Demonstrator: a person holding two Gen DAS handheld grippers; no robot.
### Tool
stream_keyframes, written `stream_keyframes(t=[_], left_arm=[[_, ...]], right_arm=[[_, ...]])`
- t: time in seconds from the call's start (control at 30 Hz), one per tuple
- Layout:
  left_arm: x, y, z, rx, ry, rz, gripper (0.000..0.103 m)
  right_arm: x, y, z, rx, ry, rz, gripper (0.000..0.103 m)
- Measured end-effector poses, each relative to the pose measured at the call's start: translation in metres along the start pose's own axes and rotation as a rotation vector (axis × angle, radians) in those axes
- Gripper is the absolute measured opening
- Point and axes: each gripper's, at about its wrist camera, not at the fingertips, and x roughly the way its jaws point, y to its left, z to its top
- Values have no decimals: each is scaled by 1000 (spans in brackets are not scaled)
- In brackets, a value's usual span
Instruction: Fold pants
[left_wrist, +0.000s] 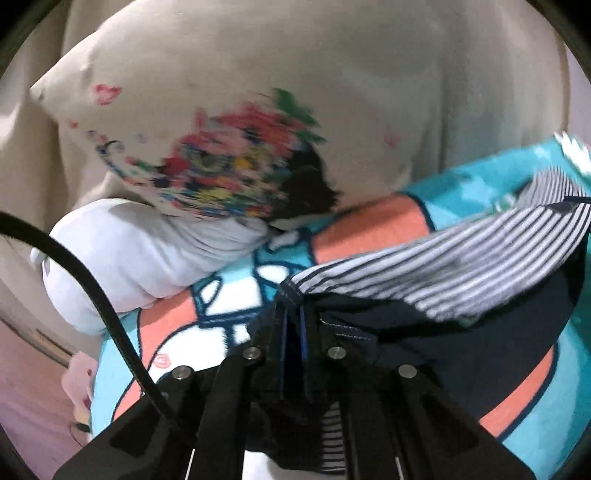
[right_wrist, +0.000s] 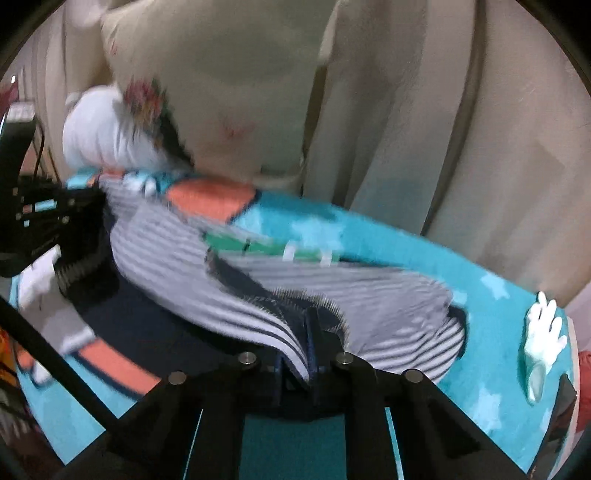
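Note:
The pants are navy with a grey-and-white striped inner side. They lie over a turquoise cartoon blanket. My left gripper is shut on one edge of the pants, with the cloth stretching off to the right. My right gripper is shut on another edge of the pants, which hang between both grippers above the blanket. The left gripper also shows in the right wrist view at the far left, holding the dark end.
A beige pillow with a colourful print and a white pillow lie at the head of the bed. Beige curtains hang behind. A black cable crosses the left wrist view.

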Motion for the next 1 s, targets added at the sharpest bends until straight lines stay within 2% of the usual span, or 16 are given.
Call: stream_keyframes(t=[0.17, 0.27, 0.37, 0.47, 0.53, 0.57, 0.63, 0.7, 0.83, 1.0], left_arm=[[-9, 27, 10, -77, -22, 41, 2], [-16, 41, 8, -119, -34, 29, 2], [-19, 48, 0, -146, -33, 8, 2], [-24, 46, -11, -163, -31, -69, 12], [-26, 37, -21, -164, -23, -105, 27], [-25, 32, -25, -167, -19, -130, 31], [-26, 22, -33, -197, 6, -205, 47], [-26, 16, -42, -256, 19, -305, 52], [-18, 6, -52, -415, 52, -577, 71], [-11, -27, -52, -464, 94, -747, 74]], right_arm=[[-16, -10, 36, 72, -69, 19, 10], [-21, -8, 48, 82, -92, 25, 10], [-20, -3, 47, 72, -82, 28, 10], [-14, -2, 41, 73, -60, 23, 10], [-12, -5, 39, 85, -56, 12, 10], [-13, -6, 37, 93, -57, 15, 10], [-15, -8, 39, 105, -64, 15, 10], [-22, -7, 43, 106, -79, 15, 10], [-39, -3, 52, 99, -122, 24, 10], [-57, 4, 59, 88, -166, 36, 10]])
